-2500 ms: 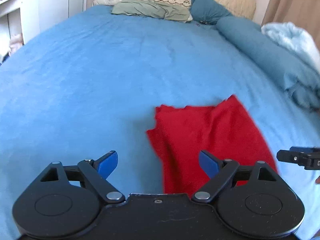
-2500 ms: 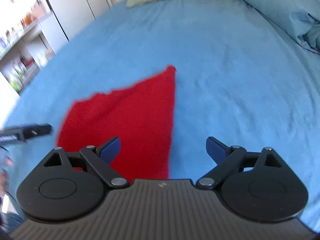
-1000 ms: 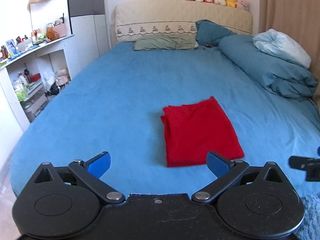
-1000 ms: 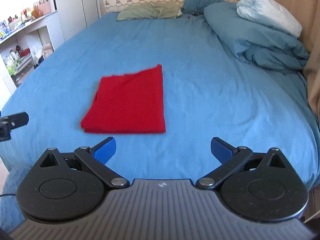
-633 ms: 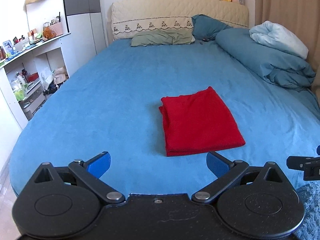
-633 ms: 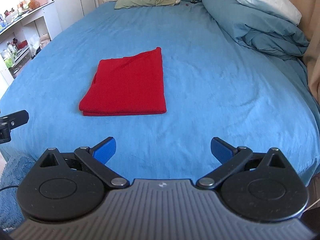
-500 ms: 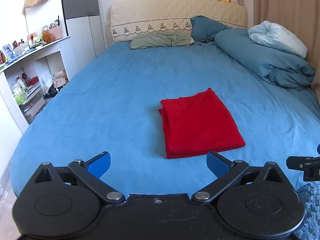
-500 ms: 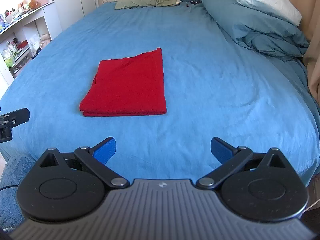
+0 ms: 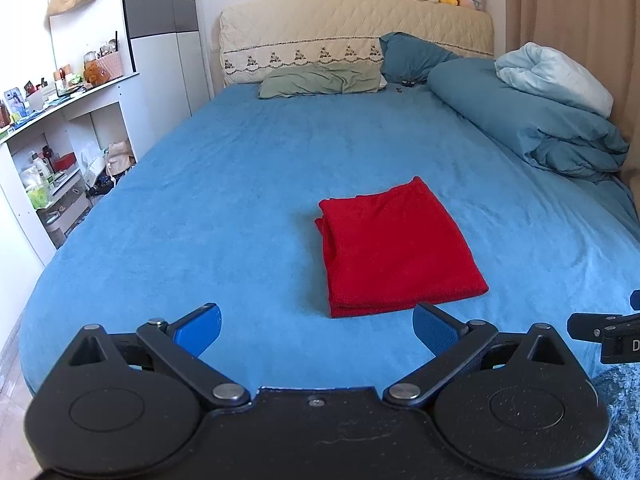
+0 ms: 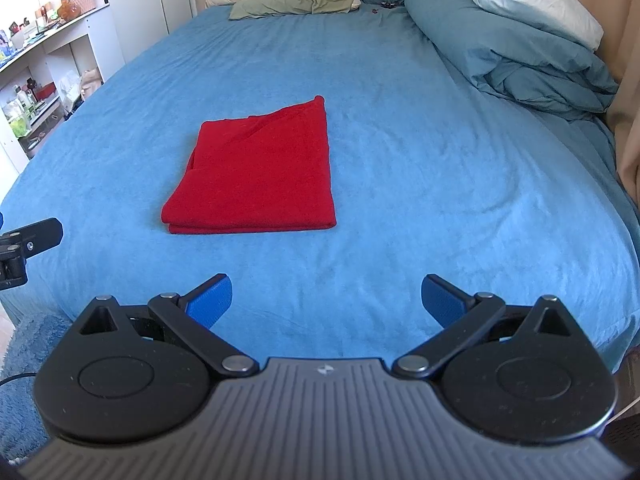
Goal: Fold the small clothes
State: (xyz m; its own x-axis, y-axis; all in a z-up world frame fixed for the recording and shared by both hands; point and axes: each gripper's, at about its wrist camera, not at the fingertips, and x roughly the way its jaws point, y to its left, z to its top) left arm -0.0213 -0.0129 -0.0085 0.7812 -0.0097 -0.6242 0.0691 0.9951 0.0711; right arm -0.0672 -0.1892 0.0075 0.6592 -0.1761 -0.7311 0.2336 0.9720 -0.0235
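Note:
A red cloth (image 9: 394, 248) lies folded into a neat rectangle on the blue bed sheet (image 9: 240, 184), near the foot of the bed. It also shows in the right wrist view (image 10: 260, 172). My left gripper (image 9: 316, 330) is open and empty, held back off the foot of the bed, with the cloth ahead and slightly right. My right gripper (image 10: 326, 300) is open and empty, also back from the bed edge, with the cloth ahead and to the left. Each gripper's tip shows at the edge of the other's view.
A rolled blue duvet (image 9: 532, 120) with a pale blanket (image 9: 556, 76) lies along the bed's right side. Pillows (image 9: 320, 80) and a headboard (image 9: 356, 32) are at the far end. White shelves (image 9: 52, 152) stand left. A blue rug (image 10: 24, 360) lies below.
Both grippers have pulled back from close over the red cloth to beyond the foot of the bed. The cloth lies folded and still. Little has moved in the last half second.

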